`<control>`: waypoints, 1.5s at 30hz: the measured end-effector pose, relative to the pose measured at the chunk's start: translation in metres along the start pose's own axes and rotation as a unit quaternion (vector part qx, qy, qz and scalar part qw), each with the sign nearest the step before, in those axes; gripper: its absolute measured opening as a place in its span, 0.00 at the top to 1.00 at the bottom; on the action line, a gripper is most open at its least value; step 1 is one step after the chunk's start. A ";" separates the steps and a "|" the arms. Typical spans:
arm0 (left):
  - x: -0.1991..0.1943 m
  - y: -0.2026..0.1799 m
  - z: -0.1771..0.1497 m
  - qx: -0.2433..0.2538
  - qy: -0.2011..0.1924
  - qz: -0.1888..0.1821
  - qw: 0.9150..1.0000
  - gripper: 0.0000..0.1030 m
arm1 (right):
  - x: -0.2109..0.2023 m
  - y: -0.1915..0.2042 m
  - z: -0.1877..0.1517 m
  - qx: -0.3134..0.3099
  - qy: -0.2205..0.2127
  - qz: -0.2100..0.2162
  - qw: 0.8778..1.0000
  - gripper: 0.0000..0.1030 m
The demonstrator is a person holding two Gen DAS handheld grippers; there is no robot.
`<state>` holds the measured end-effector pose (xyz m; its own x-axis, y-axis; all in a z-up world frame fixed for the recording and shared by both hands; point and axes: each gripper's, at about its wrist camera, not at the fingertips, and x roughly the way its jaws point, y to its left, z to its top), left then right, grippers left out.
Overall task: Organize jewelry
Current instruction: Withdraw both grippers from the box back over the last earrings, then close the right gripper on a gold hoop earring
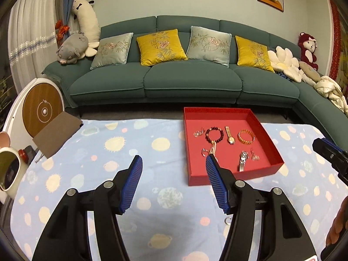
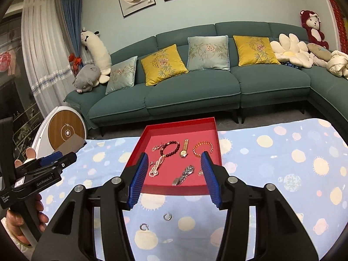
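A red tray (image 1: 269, 134) (image 2: 139, 143) on the blue spotted blanket holds a dark bead bracelet (image 1: 214, 133) (image 2: 170, 149), a gold watch (image 1: 230, 134) (image 2: 184, 149), an orange bracelet (image 1: 246, 136) (image 2: 202, 148), a silver watch (image 1: 243, 160) (image 2: 183, 175), a pearl strand (image 2: 157, 166) and small earrings. Two small silver rings (image 2: 167, 216) (image 2: 144, 226) lie on the blanket in front of the tray; one shows in the left wrist view (image 1: 227, 220). My left gripper (image 1: 173, 163) is open and empty, left of the tray. My right gripper (image 2: 174, 158) is open and empty above the tray's near edge.
A green sofa (image 1: 187, 80) with cushions and plush toys stands behind the table. A brown board (image 1: 56, 136) lies at the blanket's far left corner, next to a white round device (image 1: 41, 108). A mug-like object (image 1: 10, 169) sits at the left edge.
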<state>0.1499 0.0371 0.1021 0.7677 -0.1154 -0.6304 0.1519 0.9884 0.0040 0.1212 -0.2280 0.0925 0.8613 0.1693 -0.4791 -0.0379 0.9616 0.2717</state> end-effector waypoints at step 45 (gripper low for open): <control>0.049 0.001 -0.084 -0.010 0.125 -0.022 0.992 0.39 | 0.124 0.041 -0.117 -0.099 0.191 -0.042 0.976 0.84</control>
<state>0.1350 0.0407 0.0062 0.5815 -0.1332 -0.8026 0.1679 0.9849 -0.0418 0.1673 -0.1427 -0.0536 0.6151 0.1197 -0.7793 -0.1056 0.9920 0.0690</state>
